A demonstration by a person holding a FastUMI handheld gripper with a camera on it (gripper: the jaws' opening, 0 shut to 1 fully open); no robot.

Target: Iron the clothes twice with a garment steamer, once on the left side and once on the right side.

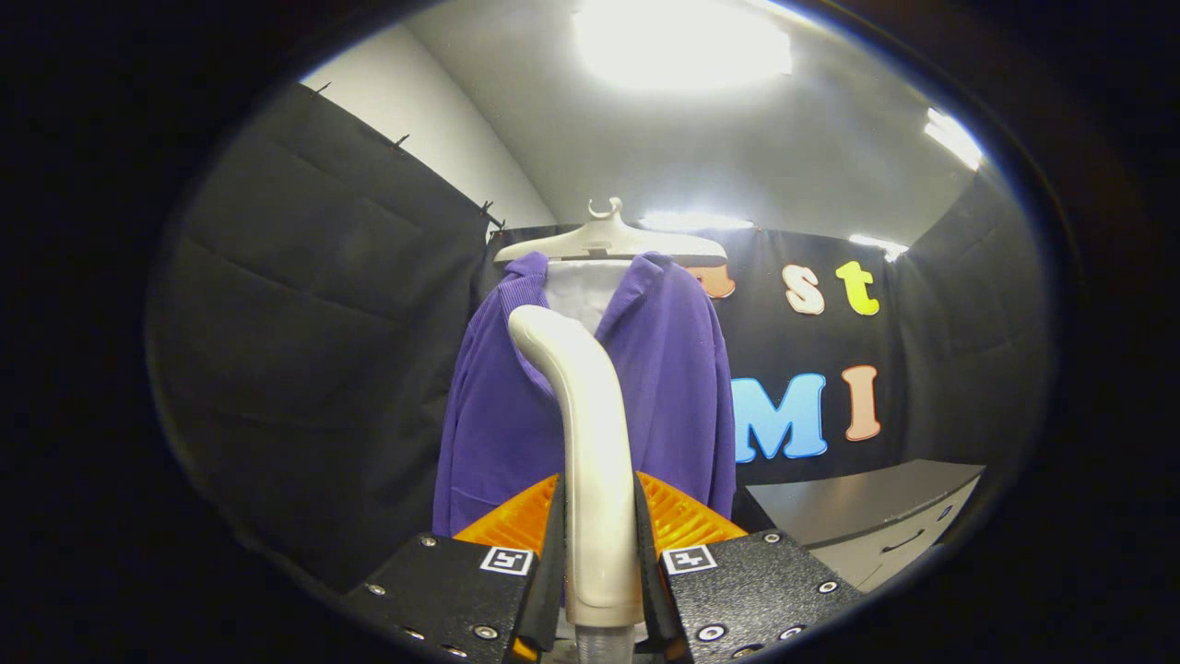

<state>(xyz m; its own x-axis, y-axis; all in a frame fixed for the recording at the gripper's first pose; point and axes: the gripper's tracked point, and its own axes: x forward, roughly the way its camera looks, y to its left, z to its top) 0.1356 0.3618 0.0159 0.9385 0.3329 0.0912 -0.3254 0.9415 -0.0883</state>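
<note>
The purple jacket [590, 406] was the largest thing ahead, hanging open-fronted from a pale hanger [610, 243] before the black cloth wall, with a white panel [579, 293] showing between its lapels. It hung beyond the tongs, roughly straight ahead and a little above them. The cloth looked soft and ribbed, draping loosely, so it would likely give and swing under any push; a light, gliding touch seemed wiser than pressing hard. Both its left and right front panels were in view, either one open to a pass.

To the right and lower, a grey bench [867, 503] with a drawer front stood well apart from the jacket.

Next in size was the garment steamer [590, 433], a smooth cream wand rising between the fingers and curving at its top towards the jacket's collar. Whether its head touched the cloth could not be told. It looked like rigid, glossy plastic, probably light but slippery, and a hose at its foot might tug on it. The straight lower stem seemed the sensible place to hold it, and that was where it was gripped.

The tongs [600, 563] were closed narrow on that stem, one finger against each side, holding the steamer upright.
</note>
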